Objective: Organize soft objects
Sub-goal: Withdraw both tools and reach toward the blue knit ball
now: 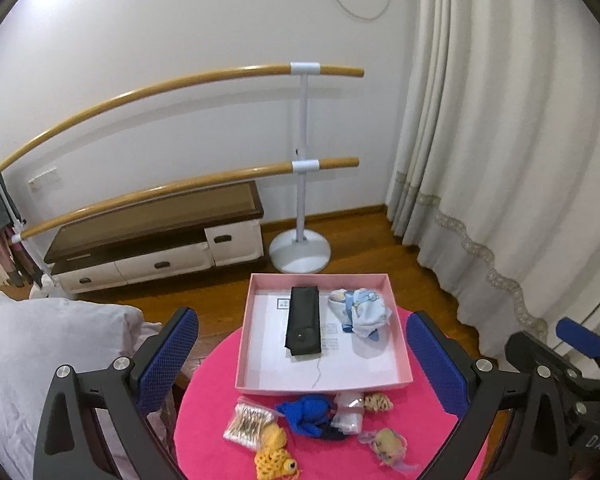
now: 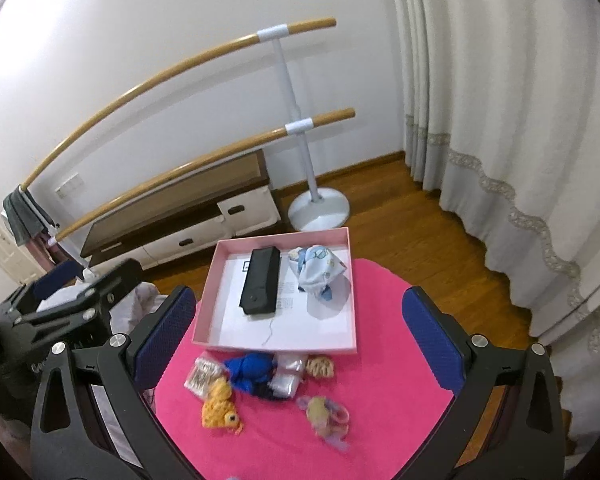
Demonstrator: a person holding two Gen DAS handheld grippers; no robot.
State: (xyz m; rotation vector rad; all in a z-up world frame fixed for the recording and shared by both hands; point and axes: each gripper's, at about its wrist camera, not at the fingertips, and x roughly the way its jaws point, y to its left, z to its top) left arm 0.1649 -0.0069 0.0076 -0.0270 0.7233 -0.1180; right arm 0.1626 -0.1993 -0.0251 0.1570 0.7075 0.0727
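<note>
Nearest the lens, the left gripper (image 1: 302, 356) stood with its blue-padded fingers spread as wide as they go and nothing between them. The right gripper (image 2: 298, 336) looked the same: pads well apart, empty. Both hung above the round pink table (image 1: 412, 432), angled down at it, which suits a pause for choosing the next piece.

A pink box (image 1: 380, 384) sat at the table's far edge, partly overhanging it. Inside lay a black pouch (image 1: 303, 322) along the left of the middle and a bundled blue-and-white cloth (image 1: 360, 312) by the far right corner. These two, I judge, were already sorted, since the box is the only container in view.

The soft things still to be put away lay loose on the table just in front of the box's near wall:
- a blue knitted toy (image 1: 306, 414) near the middle
- a yellow crocheted toy (image 1: 274, 454) toward the near edge
- a packet of cotton swabs (image 1: 248, 424) at the left of the cluster
- a clear plastic packet (image 1: 348, 412), touching the blue toy
- a small striped piece (image 1: 378, 402), close against the box wall
- a pale yellow and lilac item (image 1: 386, 446) to the right, apart from the others

Their clustering beside the box kept each carry short.
</note>
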